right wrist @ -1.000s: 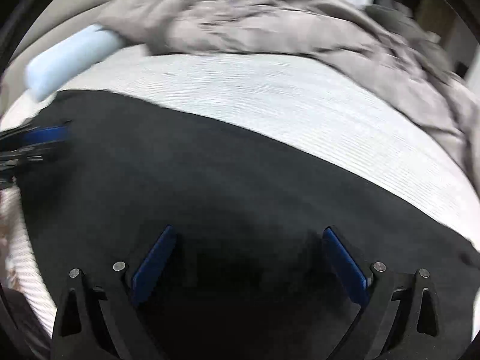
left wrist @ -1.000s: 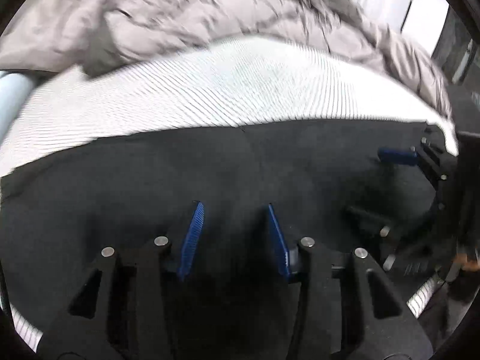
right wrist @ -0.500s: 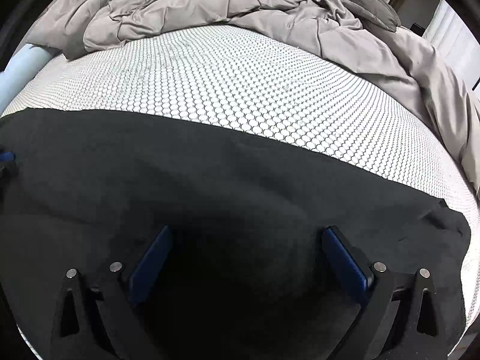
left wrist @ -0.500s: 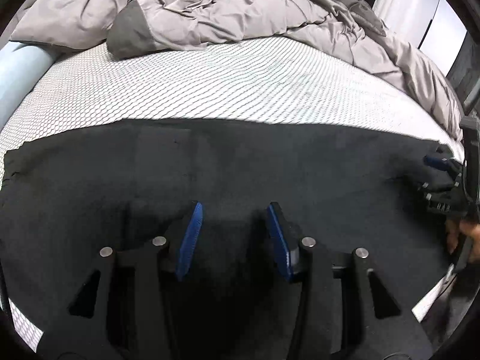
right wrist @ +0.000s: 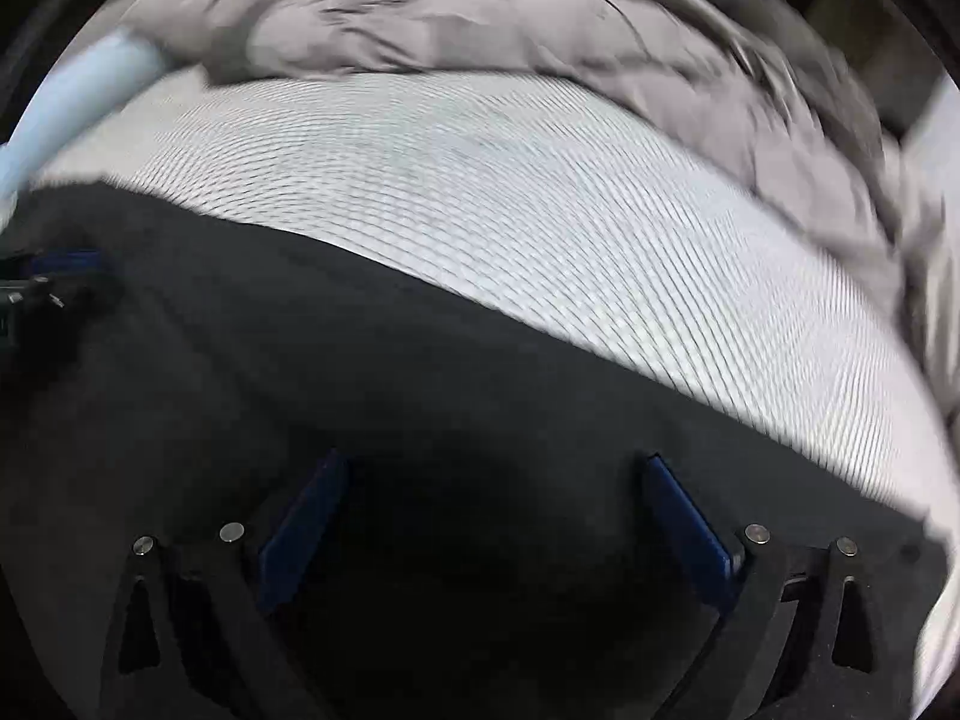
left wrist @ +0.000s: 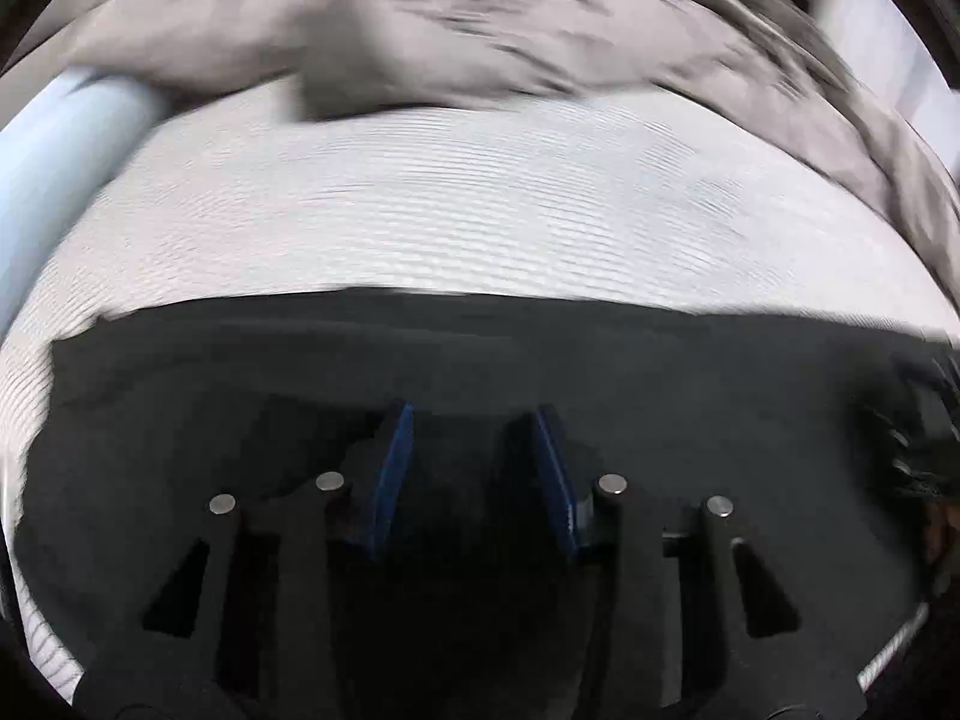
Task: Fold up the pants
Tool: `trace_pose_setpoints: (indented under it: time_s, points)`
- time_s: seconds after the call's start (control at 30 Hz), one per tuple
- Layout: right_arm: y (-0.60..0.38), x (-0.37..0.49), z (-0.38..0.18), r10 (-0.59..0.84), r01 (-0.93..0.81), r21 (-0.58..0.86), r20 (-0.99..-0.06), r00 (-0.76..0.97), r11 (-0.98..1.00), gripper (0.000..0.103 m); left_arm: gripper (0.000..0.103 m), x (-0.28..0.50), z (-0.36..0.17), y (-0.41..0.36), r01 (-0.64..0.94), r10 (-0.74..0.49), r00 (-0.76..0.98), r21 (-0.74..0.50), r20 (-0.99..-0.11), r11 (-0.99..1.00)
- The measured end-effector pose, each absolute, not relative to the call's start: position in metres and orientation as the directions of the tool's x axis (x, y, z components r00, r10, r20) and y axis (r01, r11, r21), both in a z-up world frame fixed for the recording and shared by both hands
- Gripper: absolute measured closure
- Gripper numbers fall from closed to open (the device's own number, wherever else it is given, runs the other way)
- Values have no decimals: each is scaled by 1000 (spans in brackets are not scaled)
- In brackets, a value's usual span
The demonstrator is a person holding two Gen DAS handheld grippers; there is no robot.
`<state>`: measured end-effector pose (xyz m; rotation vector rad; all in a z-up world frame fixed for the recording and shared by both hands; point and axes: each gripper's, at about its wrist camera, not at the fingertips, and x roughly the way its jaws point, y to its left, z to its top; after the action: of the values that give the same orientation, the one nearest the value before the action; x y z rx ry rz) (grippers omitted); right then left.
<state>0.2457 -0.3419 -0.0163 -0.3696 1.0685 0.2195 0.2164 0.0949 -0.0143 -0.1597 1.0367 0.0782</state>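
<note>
The left hand-held gripper [left wrist: 474, 468] is seen with its blue pads partly spread, dark cloth between them; whether it is pinched cannot be told. The right hand-held gripper [right wrist: 492, 516] is spread wide over the pants [right wrist: 420, 396], nothing gripped. Against half a second ago, both views are smeared and the far hem has been drawn toward 6 o'clock, baring more sheet [left wrist: 480, 210] at 12. A duvet [left wrist: 480, 30] is heaped beyond. The pants are judged to be under dragging or smoothing on the bed, the fold unfinished.
</note>
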Motion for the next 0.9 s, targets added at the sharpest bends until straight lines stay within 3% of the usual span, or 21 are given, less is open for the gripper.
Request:
trace_pose_setpoints:
  time_s: [0.07, 0.17, 0.3, 0.37, 0.53, 0.63, 0.73, 0.9]
  points:
    - [-356, 244, -15, -29, -324, -204, -881, 472, 924, 3, 64, 209, -15, 125, -226, 2, 509, -131, -861, 965]
    - [-362, 244, -14, -27, -319, -200, -881, 473, 926, 3, 64, 193, 0, 137, -185, -90, 559, -231, -824, 955]
    - [-346, 236, -5, -34, -339, -237, -859, 510, 911, 3, 64, 163, 14, 138, -186, -6, 586, -141, -810, 972]
    - [-332, 226, 0, 37, -384, -187, -861, 507, 904, 3, 64, 152, 7, 139, -157, -42, 564, -157, -825, 975]
    - [-288, 199, 5, 194, -541, -110, -859, 474, 834, 3, 64, 144, -21, 155, -156, 49, 535, -42, -844, 987]
    - [-278, 197, -11, 128, -557, -177, -876, 465, 811, 3, 64, 144, -18, 170, -245, 121, 529, -15, -840, 969]
    - [-292, 203, -16, 115, -520, -153, -887, 446, 840, 3, 65, 131, -8, 177, -289, 165, 531, 6, -831, 957]
    - [-308, 200, -8, 110, -481, -141, -883, 457, 865, 3, 65, 93, 14, 165, -169, 36, 603, -84, -797, 982]
